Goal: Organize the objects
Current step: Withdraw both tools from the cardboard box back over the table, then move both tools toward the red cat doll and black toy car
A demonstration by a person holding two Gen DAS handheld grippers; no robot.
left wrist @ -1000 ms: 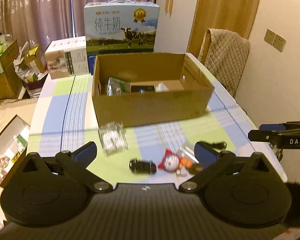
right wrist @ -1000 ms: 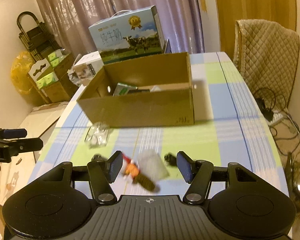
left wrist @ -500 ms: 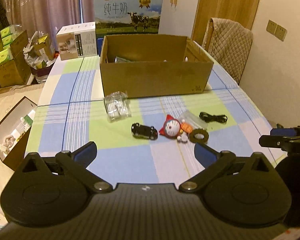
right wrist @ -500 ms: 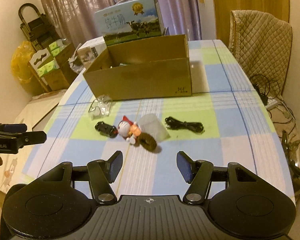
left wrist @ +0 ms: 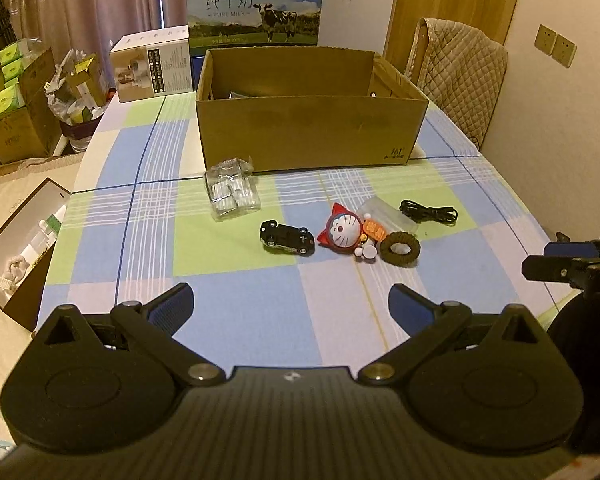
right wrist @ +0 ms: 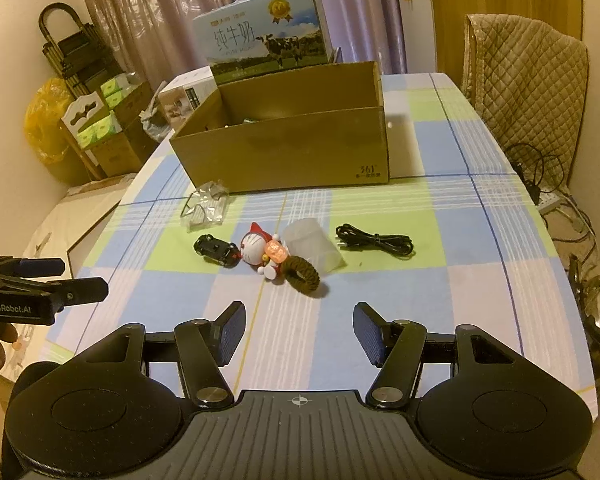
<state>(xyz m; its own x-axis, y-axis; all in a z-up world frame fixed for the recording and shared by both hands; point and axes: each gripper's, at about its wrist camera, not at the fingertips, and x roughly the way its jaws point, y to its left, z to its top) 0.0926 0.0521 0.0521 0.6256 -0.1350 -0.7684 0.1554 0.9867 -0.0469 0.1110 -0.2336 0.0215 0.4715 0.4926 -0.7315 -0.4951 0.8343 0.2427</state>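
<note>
Near mid-table, loose items cluster just short of the open cardboard box [left wrist: 308, 136], likely staged for dropping in: toy car [left wrist: 287, 237], cat figure [left wrist: 343, 230], brown ring [left wrist: 400, 249], black cable [right wrist: 374, 241]. Left gripper [left wrist: 290, 306] and right gripper [right wrist: 299, 336] hover at the near edge, fingers released, empty, all items well ahead.

milk carton [left wrist: 256, 4] behind | quilted chair [left wrist: 460, 76] right | tissue boxes [left wrist: 8, 80] left floor
</note>
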